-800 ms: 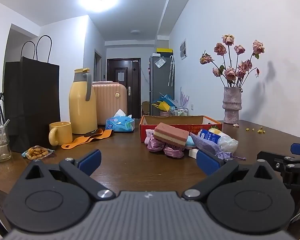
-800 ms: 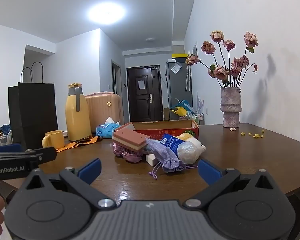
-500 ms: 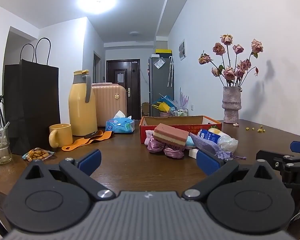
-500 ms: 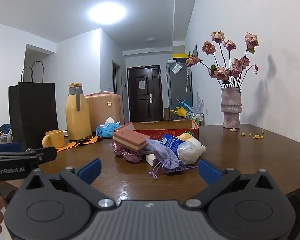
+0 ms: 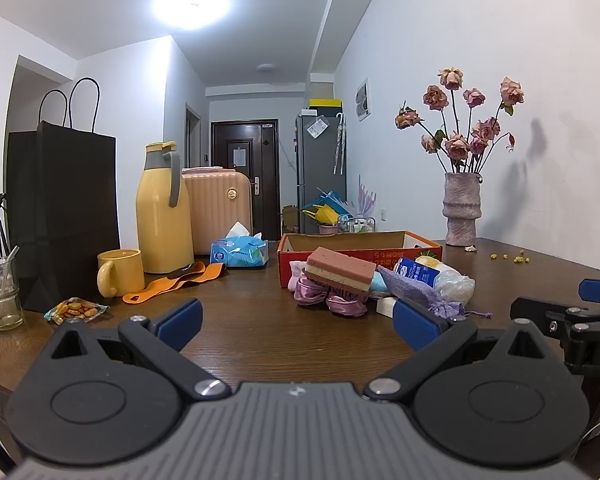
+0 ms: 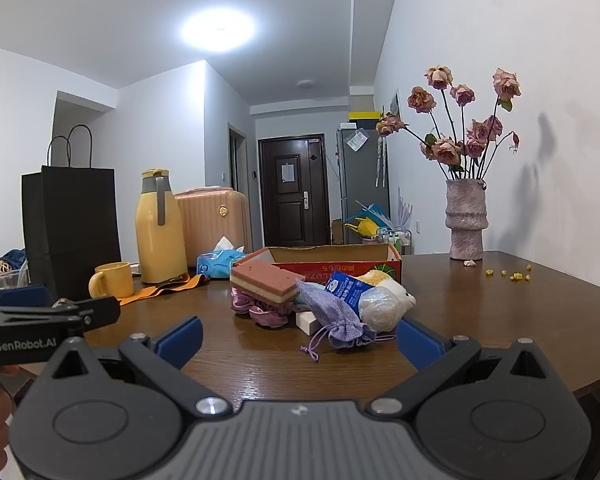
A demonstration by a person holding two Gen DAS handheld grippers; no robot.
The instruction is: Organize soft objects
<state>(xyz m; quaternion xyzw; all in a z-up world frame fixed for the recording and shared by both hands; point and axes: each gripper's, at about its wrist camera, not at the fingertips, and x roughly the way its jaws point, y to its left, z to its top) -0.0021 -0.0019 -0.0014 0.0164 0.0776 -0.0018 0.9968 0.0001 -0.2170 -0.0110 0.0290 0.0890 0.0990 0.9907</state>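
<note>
A pile of soft things lies on the brown table (image 5: 240, 332) in front of a red cardboard box (image 5: 356, 246): a pink layered sponge (image 5: 340, 272) on purple satin scrunchies (image 5: 328, 300), a lilac drawstring pouch (image 6: 336, 316), a blue-white packet (image 6: 346, 288) and a clear wrapped ball (image 6: 380, 306). My left gripper (image 5: 296, 320) is open and empty, short of the pile. My right gripper (image 6: 300, 334) is open and empty, just short of the pouch. The box (image 6: 340, 264) also shows in the right wrist view.
On the left stand a black paper bag (image 5: 64, 216), a yellow flask (image 5: 162, 208), a yellow mug (image 5: 120, 272), orange straps (image 5: 172, 284), a tissue pack (image 5: 240, 252), a snack packet (image 5: 76, 310) and a glass (image 5: 0, 292). A vase of roses (image 5: 462, 208) stands back right.
Both views have drifted very slightly; the pile and both open grippers stay as they were.
</note>
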